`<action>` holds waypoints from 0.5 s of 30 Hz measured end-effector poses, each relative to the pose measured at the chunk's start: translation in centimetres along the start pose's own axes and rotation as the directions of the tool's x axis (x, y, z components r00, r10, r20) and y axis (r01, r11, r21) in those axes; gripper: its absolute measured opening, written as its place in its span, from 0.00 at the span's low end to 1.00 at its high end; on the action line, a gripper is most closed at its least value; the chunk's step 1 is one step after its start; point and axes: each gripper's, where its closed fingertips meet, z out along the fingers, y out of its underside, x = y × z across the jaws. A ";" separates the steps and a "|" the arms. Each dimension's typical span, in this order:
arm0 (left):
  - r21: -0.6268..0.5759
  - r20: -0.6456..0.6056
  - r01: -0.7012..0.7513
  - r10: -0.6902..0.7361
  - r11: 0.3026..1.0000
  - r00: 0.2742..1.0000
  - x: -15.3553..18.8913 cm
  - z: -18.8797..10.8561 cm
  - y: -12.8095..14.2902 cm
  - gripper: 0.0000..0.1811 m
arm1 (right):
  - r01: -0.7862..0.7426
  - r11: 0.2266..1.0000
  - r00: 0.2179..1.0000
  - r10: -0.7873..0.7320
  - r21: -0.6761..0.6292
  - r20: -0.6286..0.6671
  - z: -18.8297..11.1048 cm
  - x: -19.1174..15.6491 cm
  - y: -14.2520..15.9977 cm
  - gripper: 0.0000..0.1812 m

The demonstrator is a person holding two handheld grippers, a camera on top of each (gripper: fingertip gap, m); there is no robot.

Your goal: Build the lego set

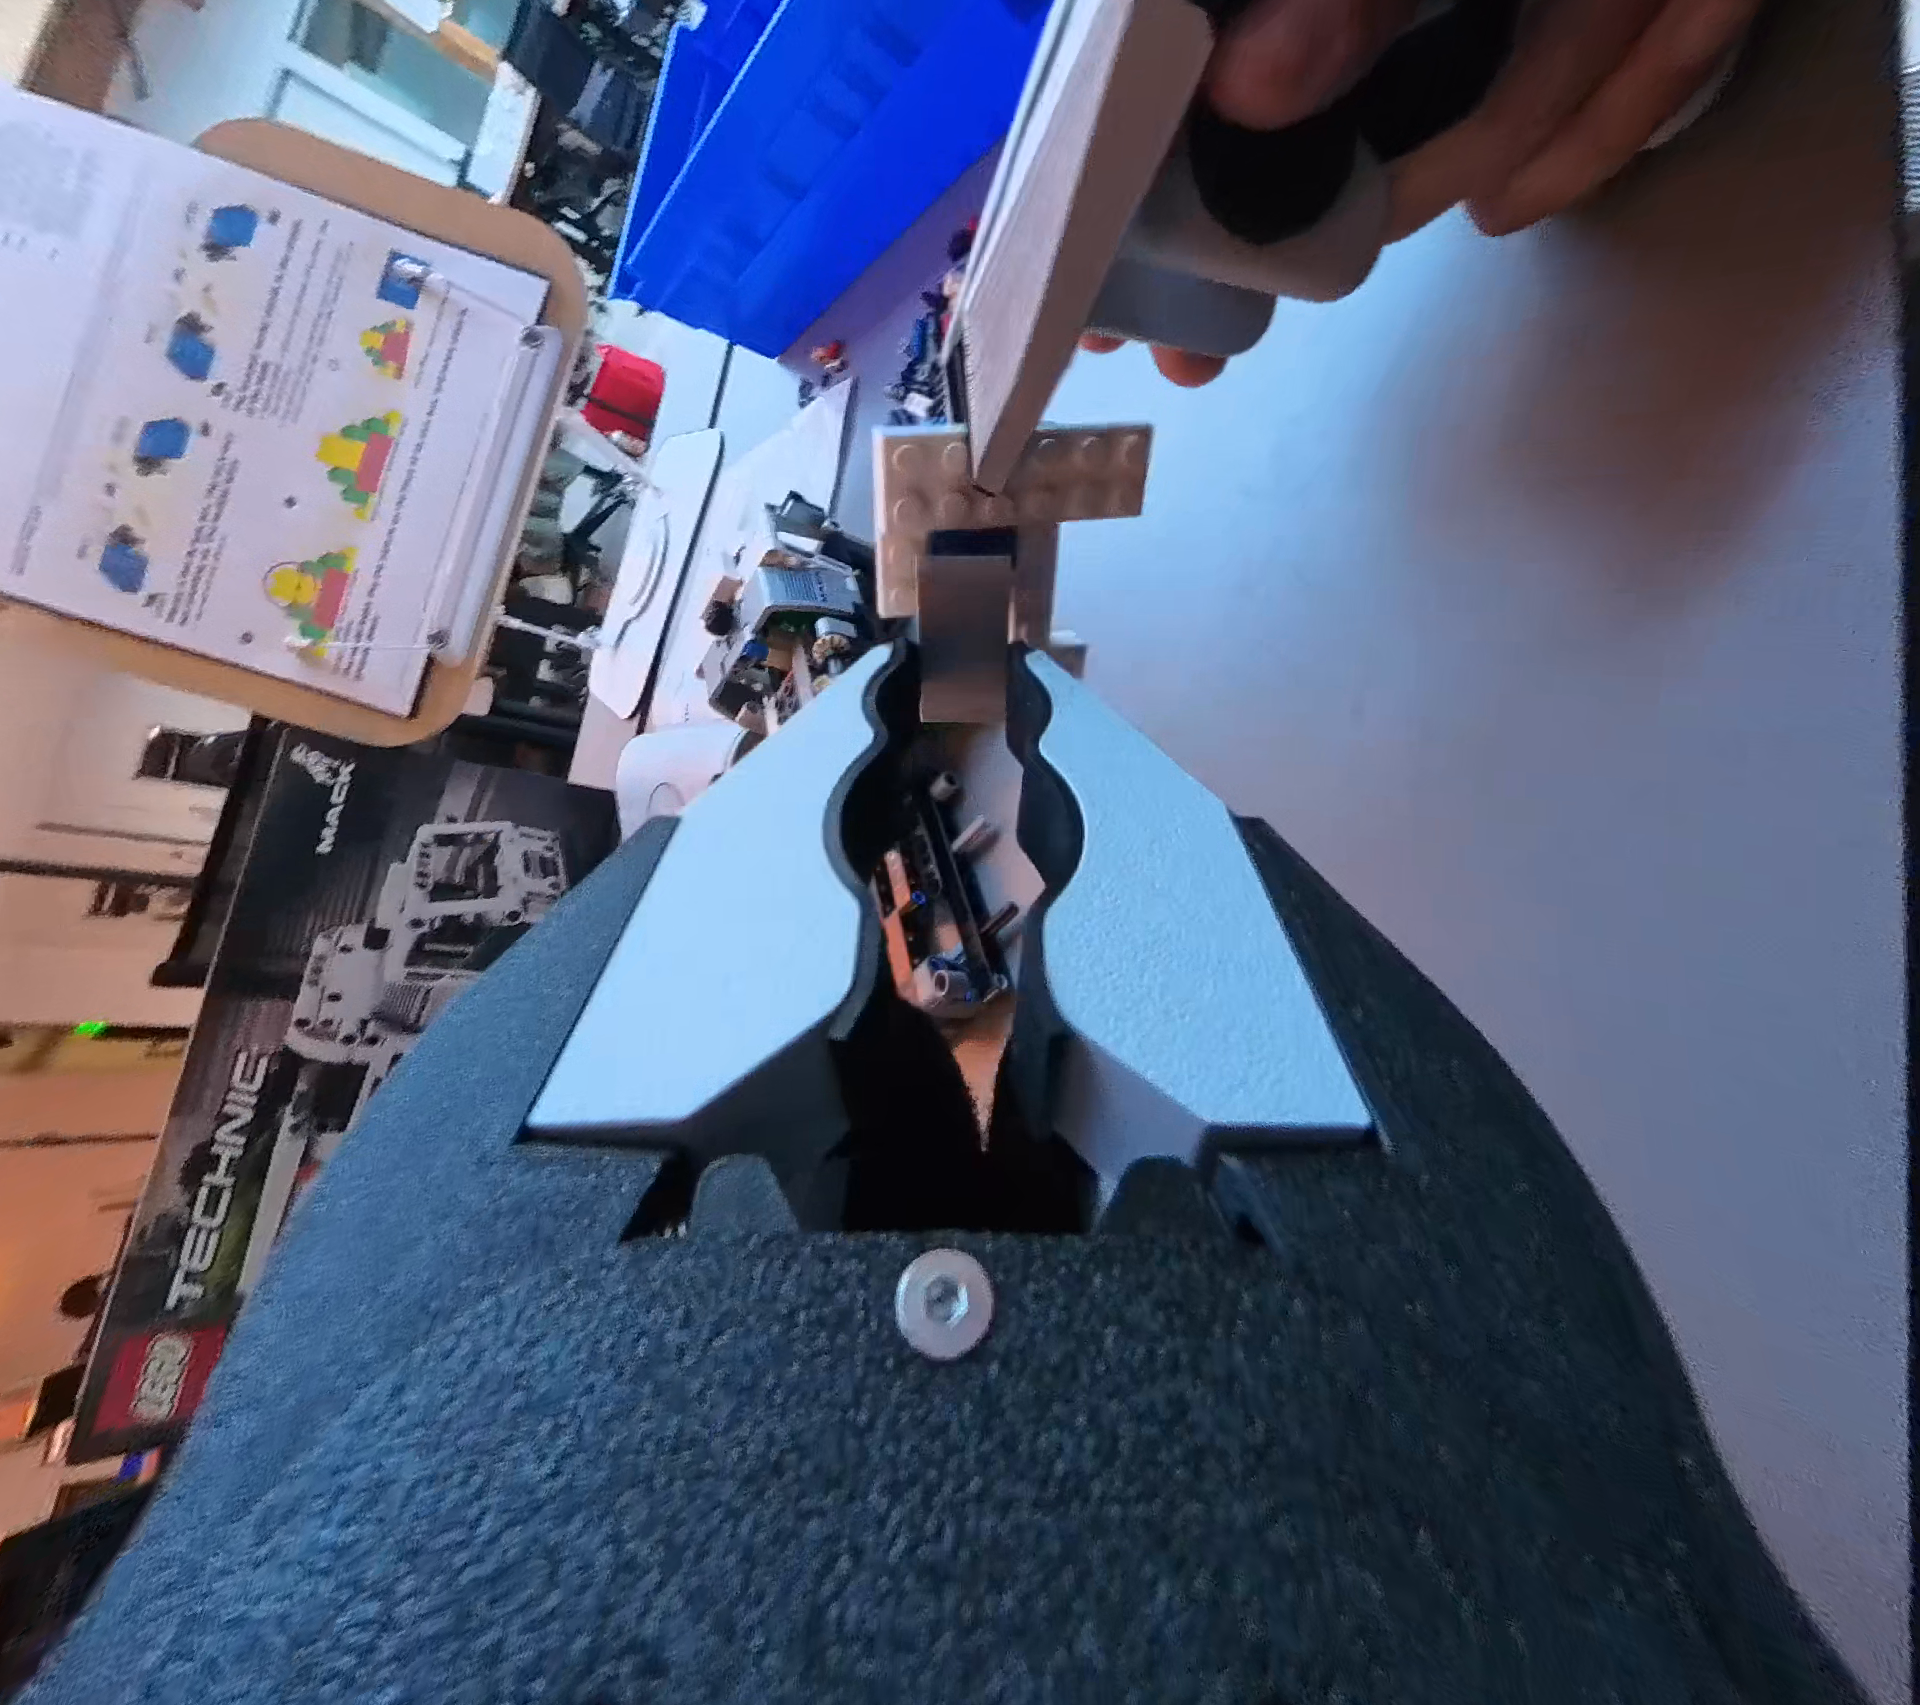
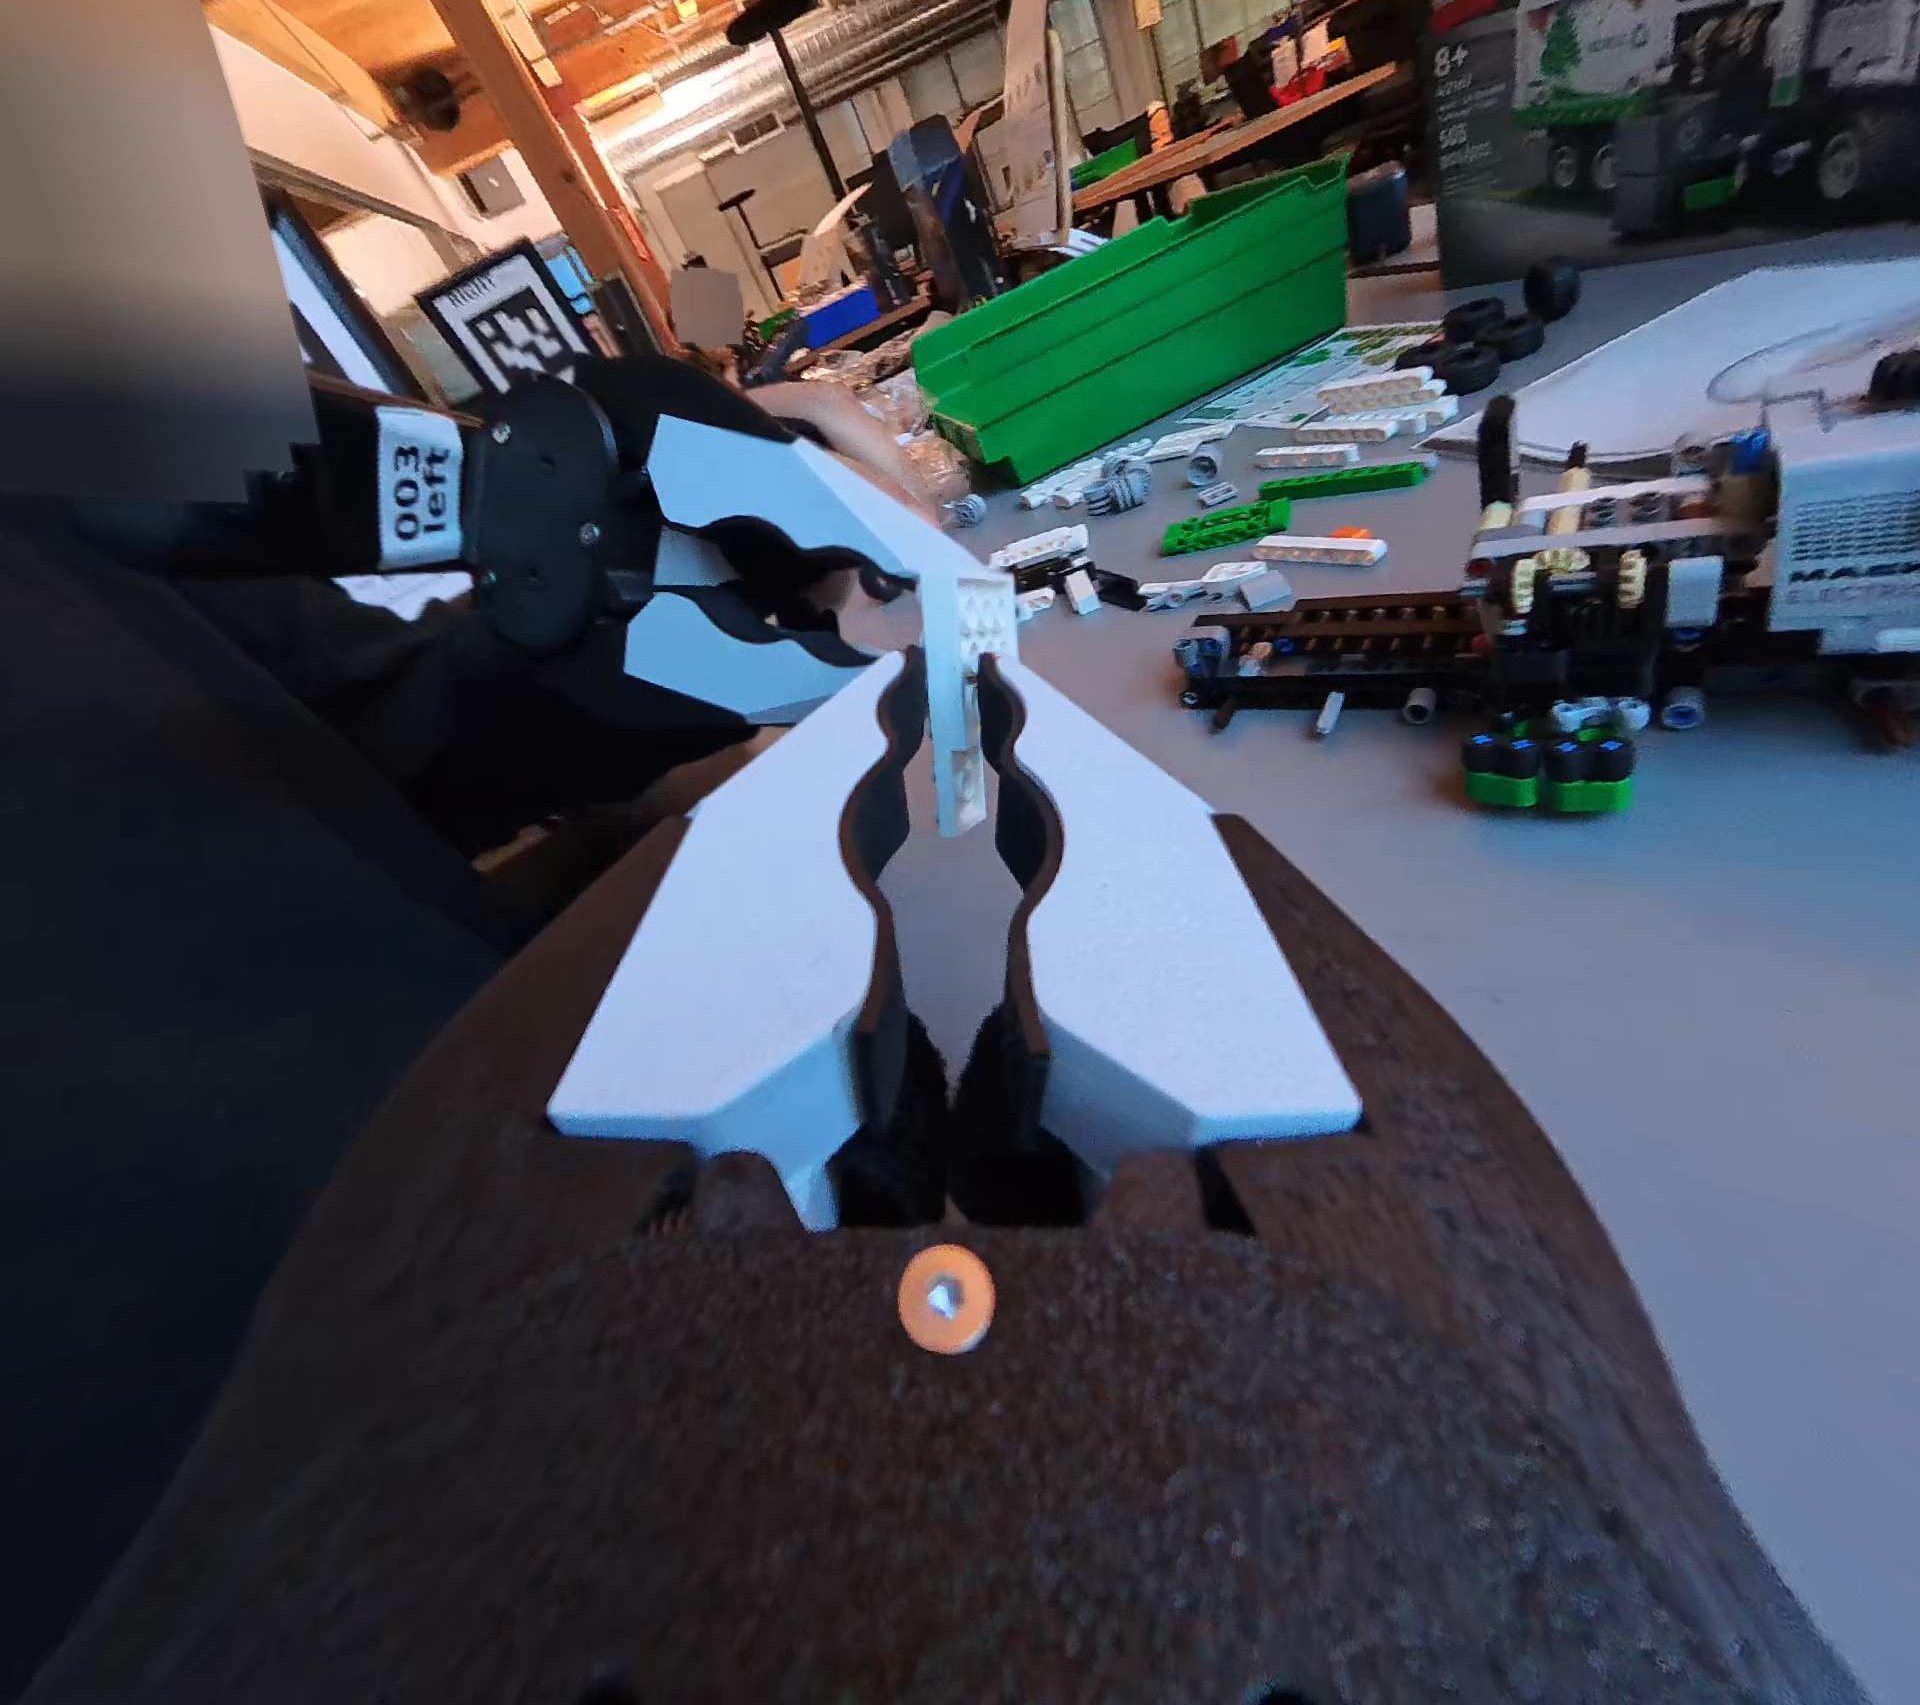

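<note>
White plate [image 2: 961,699] pinched in right tongs [image 2: 951,668] | left tongs [image 1: 961,668] grip grey piece [image 1: 961,637] | truck [image 2: 1662,575] only right view

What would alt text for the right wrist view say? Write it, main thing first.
The right gripper is shut on a white studded plate held upright above a grey table, with the left gripper closing in on the plate from the left. Behind lie loose pieces, a partly built truck, a green bin and the set's box.

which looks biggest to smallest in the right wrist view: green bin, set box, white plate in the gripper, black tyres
1. set box
2. green bin
3. white plate, though nearness to the camera inflates it
4. black tyres
</note>
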 end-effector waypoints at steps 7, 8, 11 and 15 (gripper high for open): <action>-0.058 0.089 -0.109 0.113 0.992 0.990 0.0 0.3 0.2 0.08 | -0.034 0.999 0.999 0.034 0.009 -0.003 -0.1 0.2 0.0 0.05; -0.069 0.099 -0.101 0.108 0.992 0.989 -0.1 0.4 0.2 0.08 | -0.030 1.000 1.000 0.030 0.008 -0.009 -0.1 0.2 0.0 0.05; -0.095 0.110 -0.032 0.043 0.995 0.993 -0.2 0.6 0.2 0.08 | 0.025 1.000 0.998 -0.024 0.002 -0.064 0.1 0.4 0.0 0.05; -0.120 0.144 0.004 0.014 0.993 0.989 0.1 1.2 0.5 0.08 | 0.034 0.999 0.993 -0.034 -0.005 -0.110 0.1 0.8 0.1 0.05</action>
